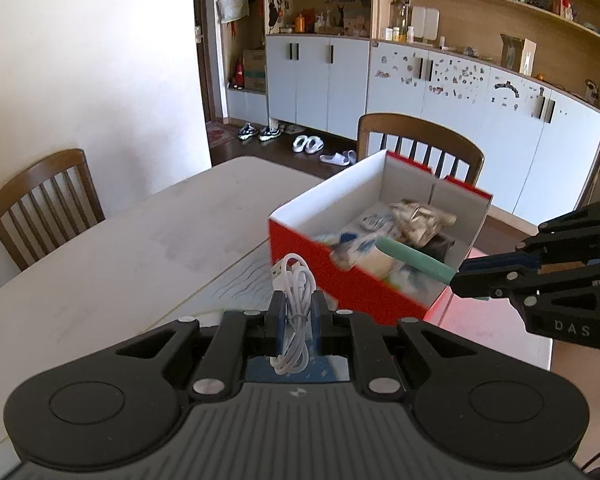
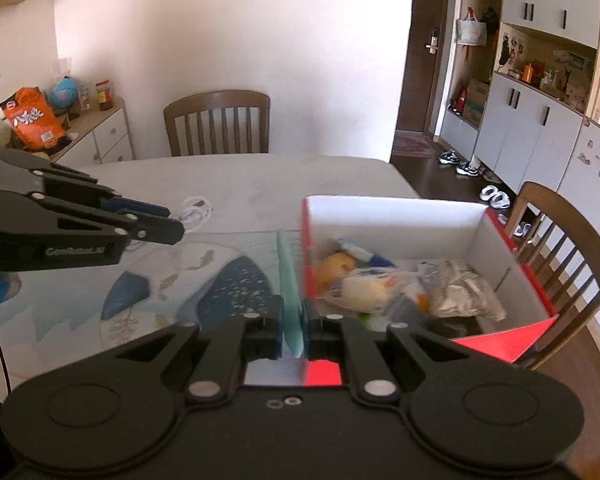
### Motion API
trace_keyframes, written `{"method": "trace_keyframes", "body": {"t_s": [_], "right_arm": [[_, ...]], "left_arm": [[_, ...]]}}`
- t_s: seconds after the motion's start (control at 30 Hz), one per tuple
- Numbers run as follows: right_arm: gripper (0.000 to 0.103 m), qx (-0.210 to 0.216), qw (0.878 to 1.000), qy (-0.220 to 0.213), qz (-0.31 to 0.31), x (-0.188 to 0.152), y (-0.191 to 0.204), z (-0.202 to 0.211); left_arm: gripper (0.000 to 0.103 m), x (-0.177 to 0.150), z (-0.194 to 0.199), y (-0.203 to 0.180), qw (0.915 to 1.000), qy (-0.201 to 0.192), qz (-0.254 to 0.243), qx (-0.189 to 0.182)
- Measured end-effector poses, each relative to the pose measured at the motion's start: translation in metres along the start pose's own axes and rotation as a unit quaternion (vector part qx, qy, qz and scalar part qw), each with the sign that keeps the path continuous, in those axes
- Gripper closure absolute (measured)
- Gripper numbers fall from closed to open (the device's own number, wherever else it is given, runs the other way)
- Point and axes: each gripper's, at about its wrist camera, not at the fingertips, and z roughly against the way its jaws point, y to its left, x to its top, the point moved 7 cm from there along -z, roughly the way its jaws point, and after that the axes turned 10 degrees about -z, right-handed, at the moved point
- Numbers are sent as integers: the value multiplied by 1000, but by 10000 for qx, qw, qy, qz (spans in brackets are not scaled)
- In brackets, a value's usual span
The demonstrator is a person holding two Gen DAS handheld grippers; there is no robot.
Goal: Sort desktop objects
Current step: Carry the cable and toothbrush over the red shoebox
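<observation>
On the left, the left gripper [image 1: 296, 312] has its jaws pinching a bundled white USB cable [image 1: 294, 320], held above the pale tabletop [image 1: 100, 272]. To its right stands the open red cardboard box with white inside [image 1: 376, 216], full of blurred packets. On the far right, the right gripper [image 2: 294, 328] has its jaws pinching a flat mint-green plastic stick [image 2: 289, 276] just beside the box wall.

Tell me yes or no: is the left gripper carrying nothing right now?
No, the left gripper is shut on a coiled white cable, which stands pinched between its blue pads in the left wrist view.
</observation>
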Motion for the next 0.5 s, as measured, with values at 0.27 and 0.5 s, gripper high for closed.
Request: {"method": "trace_keyframes", "body": {"t_s": [0.27,0.5], "right_arm": [[103,-54,9999,-17,121,10,-45,-5],[103,-161,9998,-5,89,30,-95,-20]], "left_arm": [[91,28,-23,-35,10000,-25,-43,-16],[91,32,-52,-54,9997,207,106,-24]]}}
